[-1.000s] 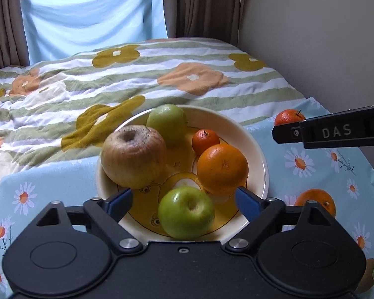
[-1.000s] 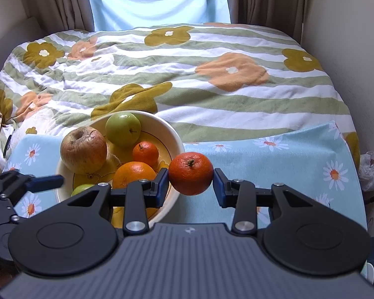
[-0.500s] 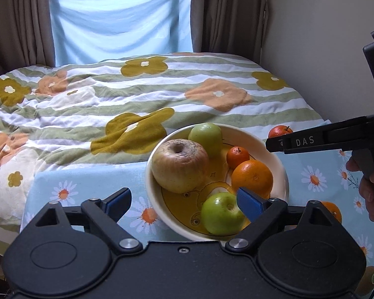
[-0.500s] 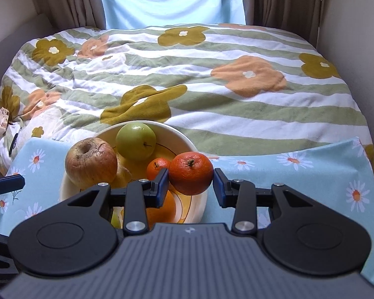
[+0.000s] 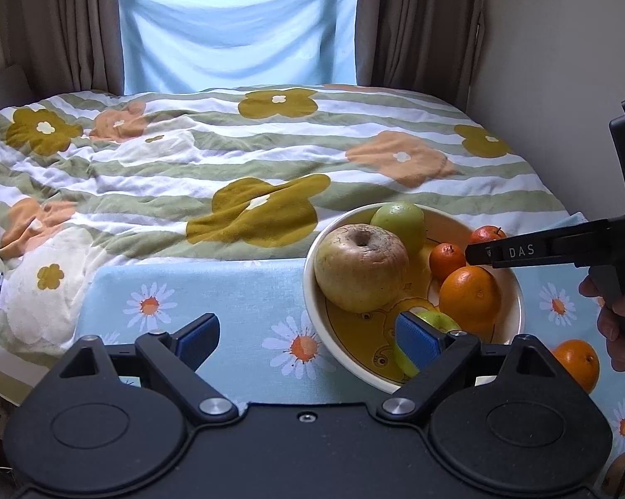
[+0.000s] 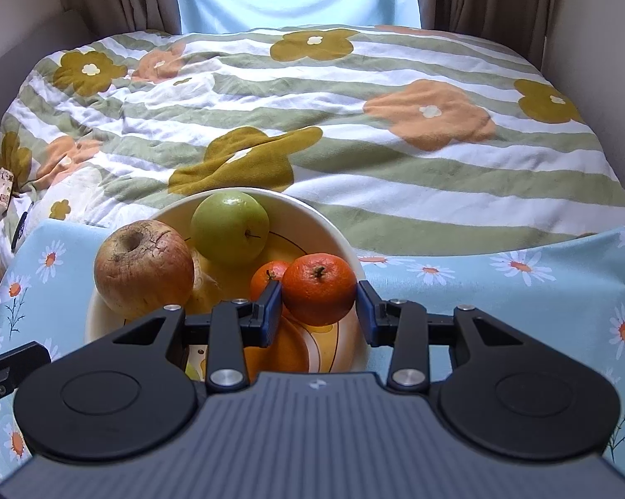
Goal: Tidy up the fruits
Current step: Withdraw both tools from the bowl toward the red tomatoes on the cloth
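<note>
A cream bowl point(image 6: 337, 237) with a yellow inside stands on the daisy cloth. In it lie a wrinkled brown apple point(image 6: 144, 274), a green apple point(image 6: 229, 226), a small tangerine point(image 6: 266, 278) and a big orange point(image 5: 470, 297). A second green apple point(image 5: 437, 320) lies at its near side. My right gripper point(image 6: 317, 312) is shut on a tangerine point(image 6: 317, 287), held over the bowl's right half. In the left wrist view one of its fingers point(image 5: 520, 251) reaches over the bowl point(image 5: 312, 291). My left gripper point(image 5: 308, 337) is open and empty, straddling the bowl's left rim.
A loose orange point(image 5: 576, 364) and a kiwi point(image 5: 622, 472) lie on the cloth right of the bowl. A person's hand point(image 5: 611, 316) grips the right tool. Behind is a bed with a flowered quilt point(image 5: 270, 166), curtains and a wall at the right.
My right gripper has carried the tangerine left from beside the bowl to over it, and lower. My left gripper has drawn back and to the left, off the bowl's middle.
</note>
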Action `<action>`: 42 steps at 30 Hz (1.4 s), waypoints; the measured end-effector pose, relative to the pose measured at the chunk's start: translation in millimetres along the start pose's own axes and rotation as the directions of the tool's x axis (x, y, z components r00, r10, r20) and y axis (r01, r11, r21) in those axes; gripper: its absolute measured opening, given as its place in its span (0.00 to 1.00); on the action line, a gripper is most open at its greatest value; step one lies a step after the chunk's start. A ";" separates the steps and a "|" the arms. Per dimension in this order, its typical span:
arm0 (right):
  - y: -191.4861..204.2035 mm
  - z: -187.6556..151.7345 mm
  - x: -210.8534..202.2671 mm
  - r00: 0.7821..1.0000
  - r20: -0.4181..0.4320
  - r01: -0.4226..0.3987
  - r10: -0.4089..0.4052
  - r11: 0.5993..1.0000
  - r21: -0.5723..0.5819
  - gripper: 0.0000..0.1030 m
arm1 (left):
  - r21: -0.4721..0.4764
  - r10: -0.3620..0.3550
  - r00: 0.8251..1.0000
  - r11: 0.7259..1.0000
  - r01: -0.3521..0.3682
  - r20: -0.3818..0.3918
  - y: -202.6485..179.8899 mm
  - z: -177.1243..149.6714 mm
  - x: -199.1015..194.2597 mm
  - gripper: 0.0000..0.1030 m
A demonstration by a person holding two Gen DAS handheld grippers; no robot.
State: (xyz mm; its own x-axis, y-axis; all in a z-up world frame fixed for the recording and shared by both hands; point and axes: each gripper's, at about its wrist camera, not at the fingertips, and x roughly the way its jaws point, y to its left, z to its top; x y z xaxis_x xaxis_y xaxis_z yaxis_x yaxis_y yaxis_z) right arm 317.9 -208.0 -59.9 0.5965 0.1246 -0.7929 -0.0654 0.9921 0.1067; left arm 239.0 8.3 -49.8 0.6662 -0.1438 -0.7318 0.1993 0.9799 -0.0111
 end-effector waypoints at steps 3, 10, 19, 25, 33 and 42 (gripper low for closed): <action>0.7 0.5 0.9 1.000 0.015 0.001 -0.001 1.000 -0.004 0.64 | -0.005 0.004 1.000 1.000 -0.004 -0.003 1.9 -0.8 0.5 0.91; 1.5 1.9 -8.7 0.998 0.056 0.024 -0.023 1.000 -0.013 1.00 | -0.009 0.006 1.000 1.000 -0.006 -0.001 2.7 -2.5 -4.5 0.91; 1.6 -4.1 -35.0 0.997 0.074 0.017 -0.017 1.000 0.002 1.00 | -0.018 0.007 1.000 1.000 -0.006 0.031 1.4 -1.8 -22.2 0.91; 1.9 -10.4 -68.9 0.993 0.112 0.028 -0.029 1.000 0.011 1.00 | -0.032 -0.007 0.997 0.999 0.009 0.075 0.0 1.2 -45.1 0.91; -6.2 -24.8 -122.4 0.987 0.156 0.012 -0.019 0.999 0.047 1.00 | -0.004 -0.022 0.992 1.000 0.023 0.125 -6.2 0.8 -75.9 0.92; -27.7 -55.7 -184.0 0.975 0.211 0.053 -0.068 0.996 0.075 1.00 | 0.028 -0.002 0.984 1.000 -0.003 0.176 -17.7 -10.6 -102.3 0.99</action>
State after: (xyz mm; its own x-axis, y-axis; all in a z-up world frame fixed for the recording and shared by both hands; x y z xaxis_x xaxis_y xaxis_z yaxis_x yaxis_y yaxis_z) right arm 165.4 -257.8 49.6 0.7551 0.0514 -0.6536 0.0263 0.9937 0.1086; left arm 159.7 7.1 18.0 0.7818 -0.1683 -0.6004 0.2178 0.9759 0.0099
